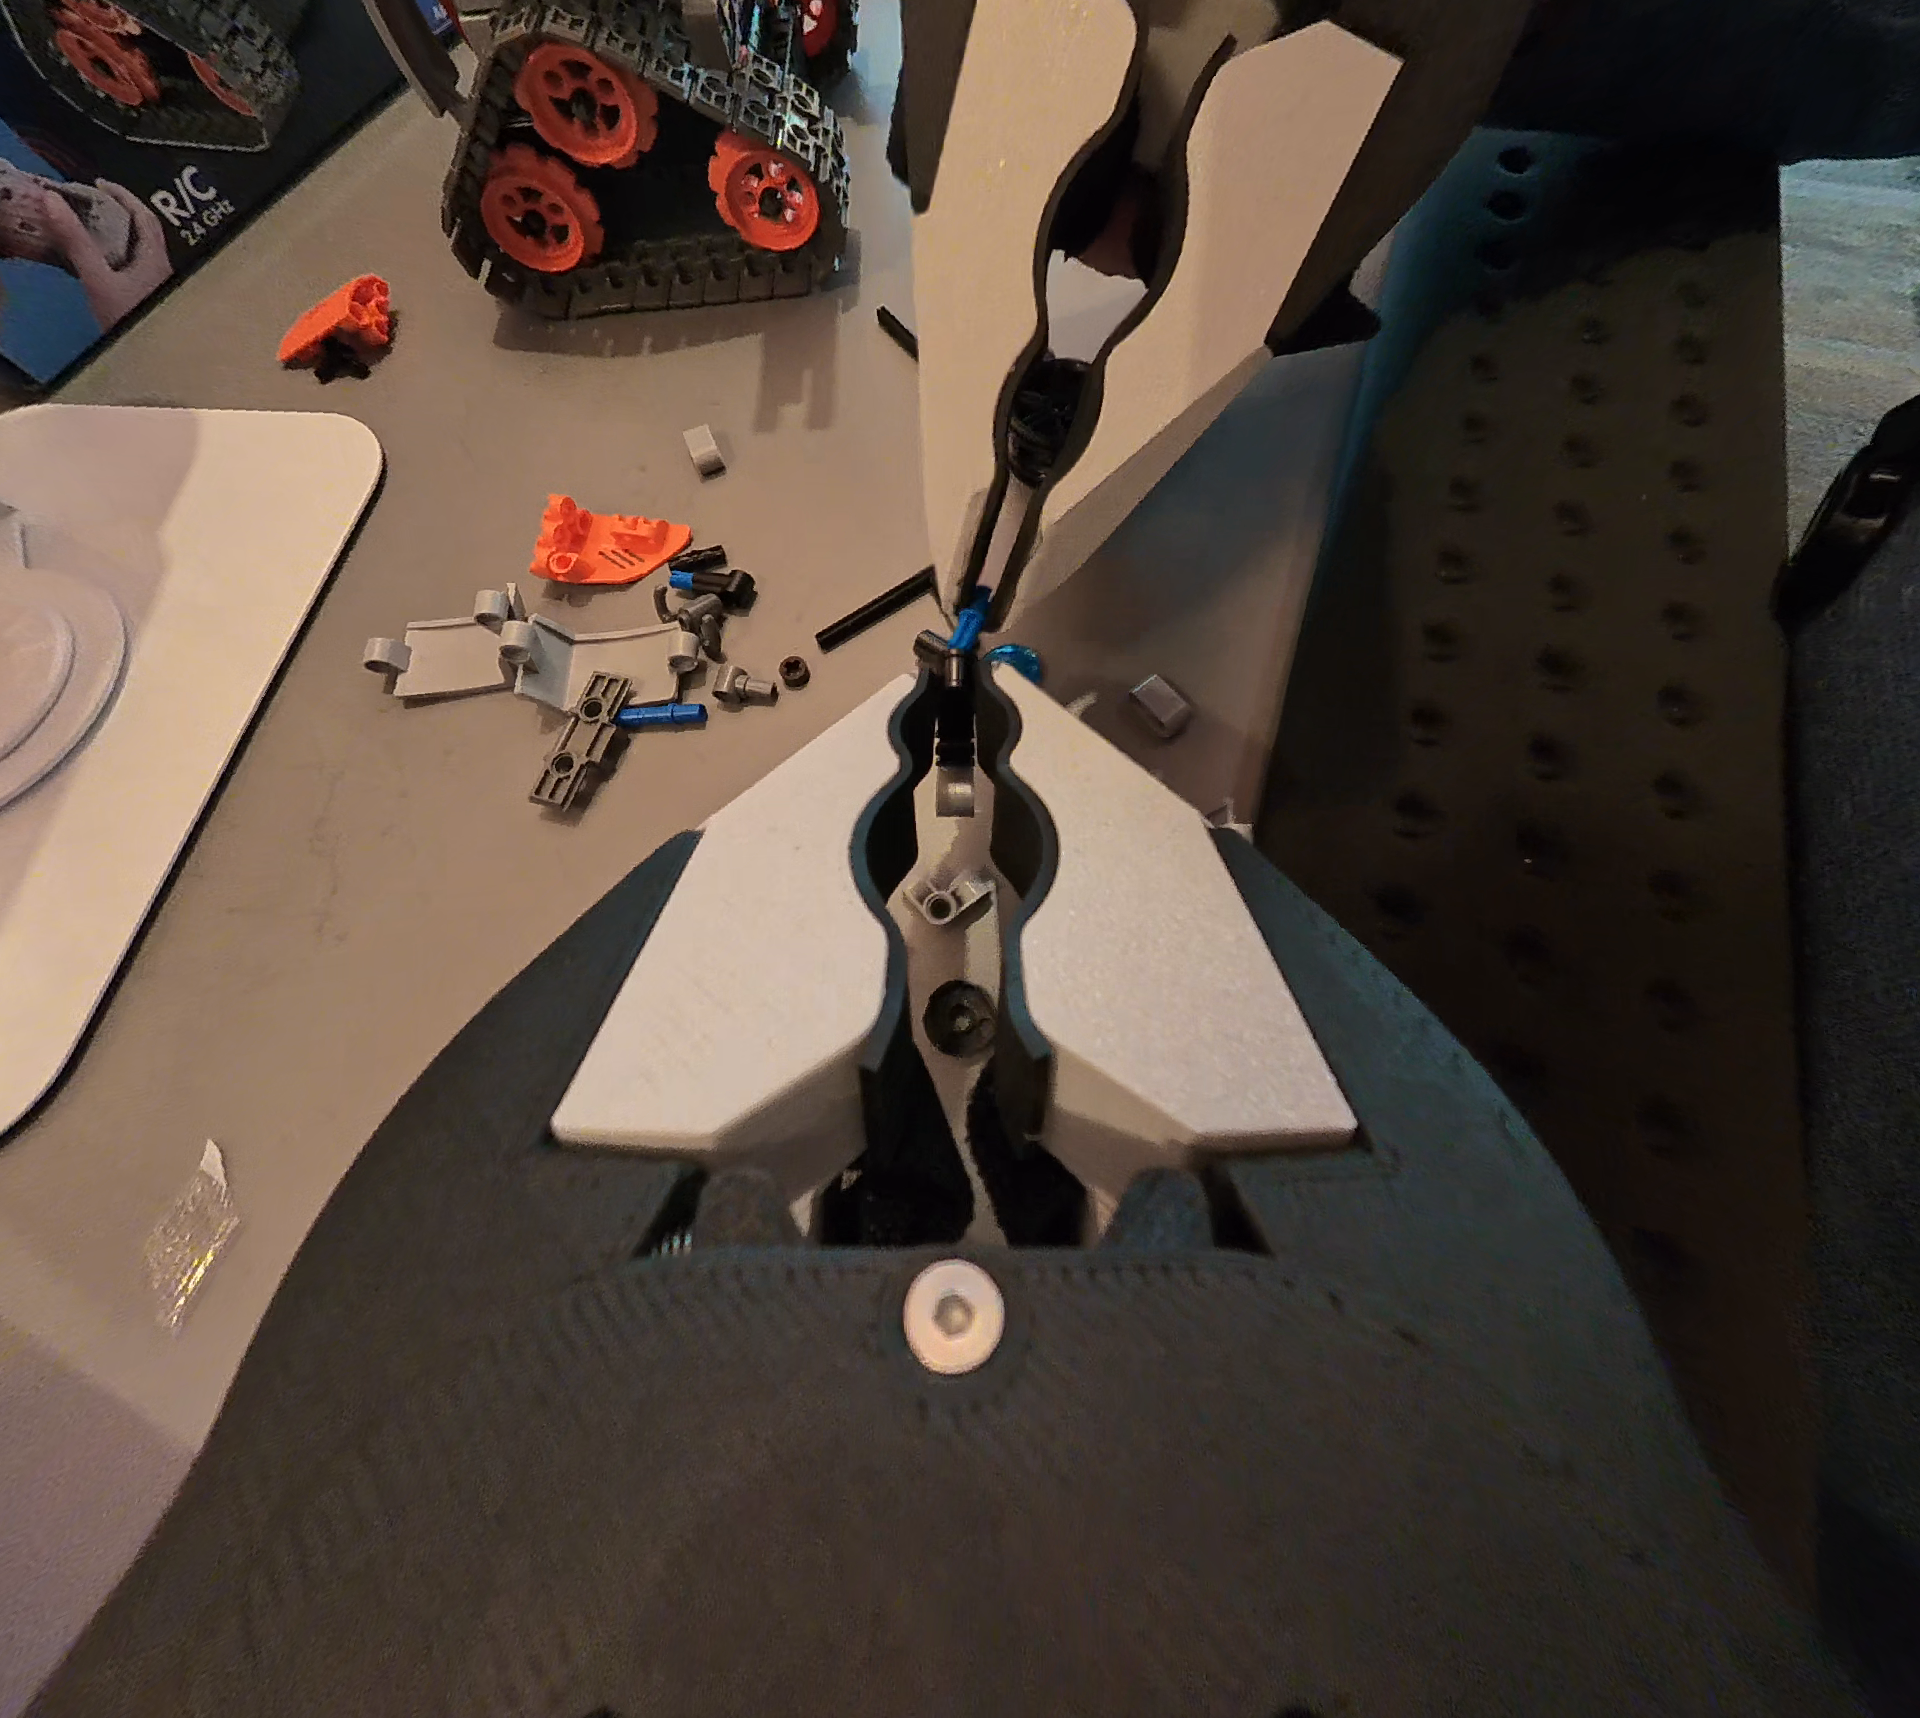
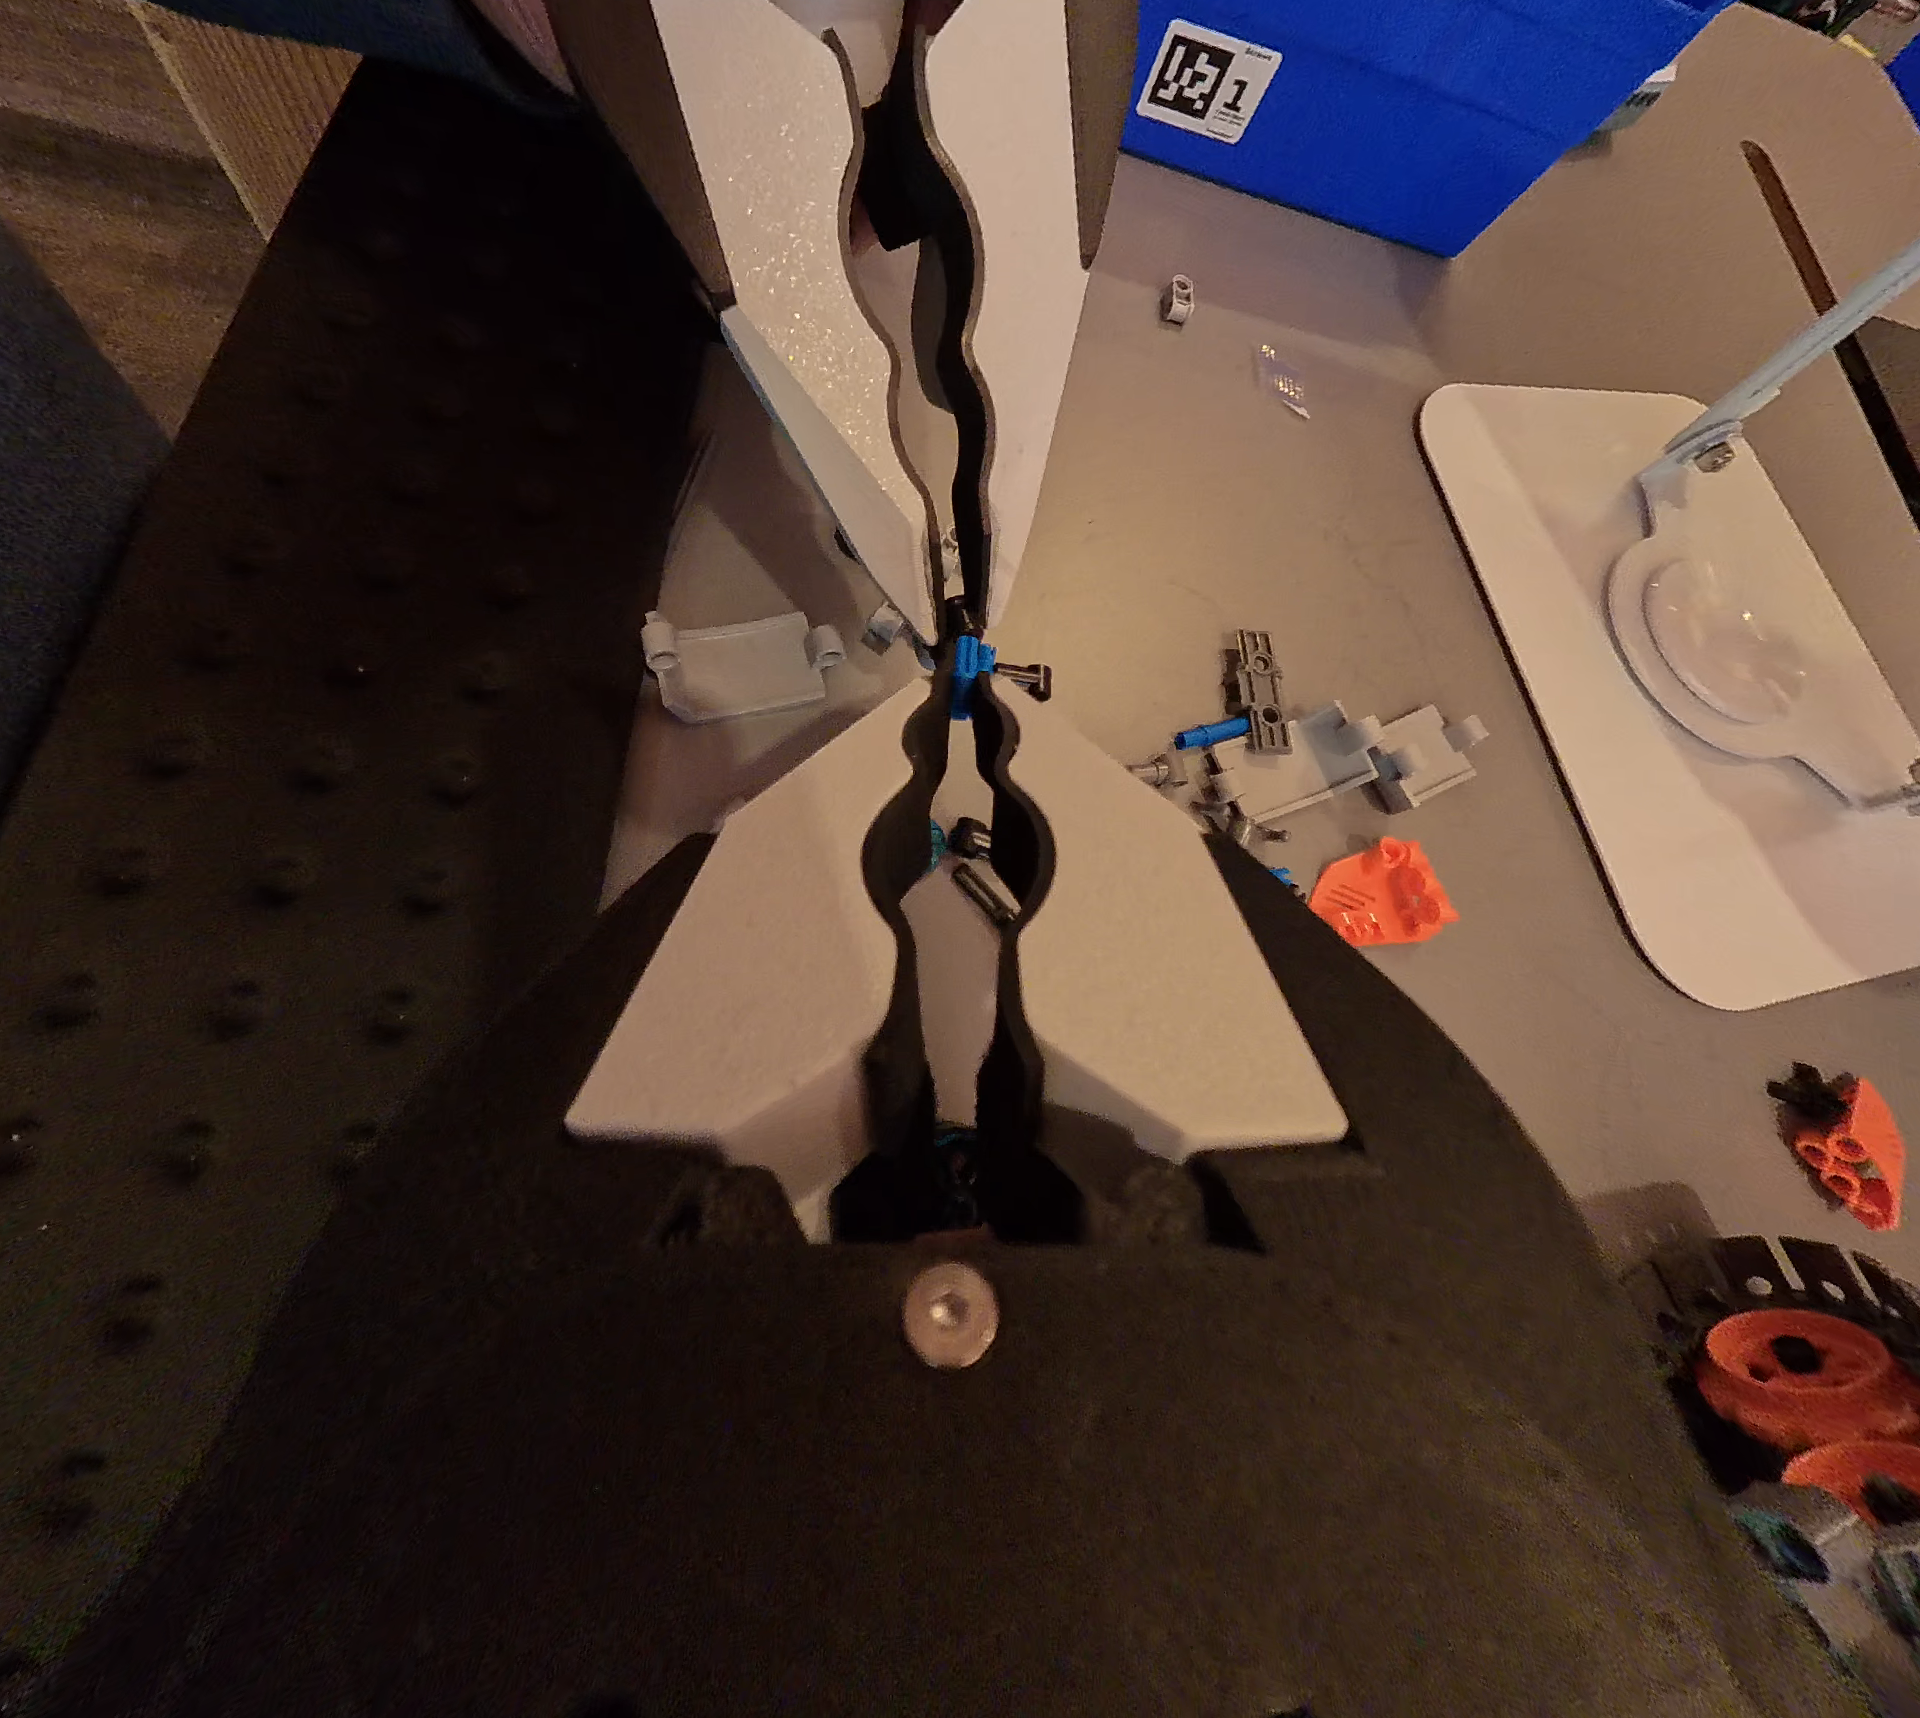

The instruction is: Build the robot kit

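My left gripper (image 1: 951,681) is shut on a small black connector (image 1: 948,707) at its tips. My right gripper (image 1: 971,603) comes down from the top of the left wrist view and is shut on a small blue pin (image 1: 971,629). The two grippers meet tip to tip just above the grey table (image 1: 312,889), and the blue pin touches the black connector. In the right wrist view my right gripper (image 2: 961,702) holds the blue pin (image 2: 966,666) against the tips of the left gripper (image 2: 956,608), where a black stub (image 2: 1023,676) sticks out sideways.
A tracked toy vehicle with orange wheels (image 1: 644,141) stands at the back. Loose grey, black and blue parts (image 1: 582,660) and an orange panel (image 1: 603,551) lie on the table. A white pad (image 1: 156,629), a blue bin (image 2: 1403,6) and a black perforated mat (image 1: 1558,629) border the area. My two grippers' fingertips are within a few centimetres of each other.
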{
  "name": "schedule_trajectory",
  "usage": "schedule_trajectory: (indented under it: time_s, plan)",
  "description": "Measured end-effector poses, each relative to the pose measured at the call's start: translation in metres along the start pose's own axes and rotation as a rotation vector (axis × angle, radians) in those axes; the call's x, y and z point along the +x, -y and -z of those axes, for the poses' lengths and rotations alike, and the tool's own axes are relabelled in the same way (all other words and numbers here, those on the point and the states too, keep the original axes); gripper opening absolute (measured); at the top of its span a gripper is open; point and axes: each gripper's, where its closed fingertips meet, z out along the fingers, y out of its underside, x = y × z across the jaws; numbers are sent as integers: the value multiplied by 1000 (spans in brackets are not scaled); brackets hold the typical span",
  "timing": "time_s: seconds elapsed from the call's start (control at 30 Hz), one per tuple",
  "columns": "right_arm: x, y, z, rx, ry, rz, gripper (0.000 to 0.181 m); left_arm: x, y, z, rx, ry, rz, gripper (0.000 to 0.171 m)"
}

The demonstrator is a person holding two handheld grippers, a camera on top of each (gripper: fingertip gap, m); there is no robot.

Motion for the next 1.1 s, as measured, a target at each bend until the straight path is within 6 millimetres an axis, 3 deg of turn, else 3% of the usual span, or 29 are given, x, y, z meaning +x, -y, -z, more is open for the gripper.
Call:
schedule_trajectory:
  time_s: [0.3,1.1]
  plan:
    - [-5,-3,-1,-28,38,44,1,5,-3,-2,-33,-2,-80,4]
    - [-17,-15,-1,-91,326,-113,1,12,-11,-10,-260,157,-685,4]
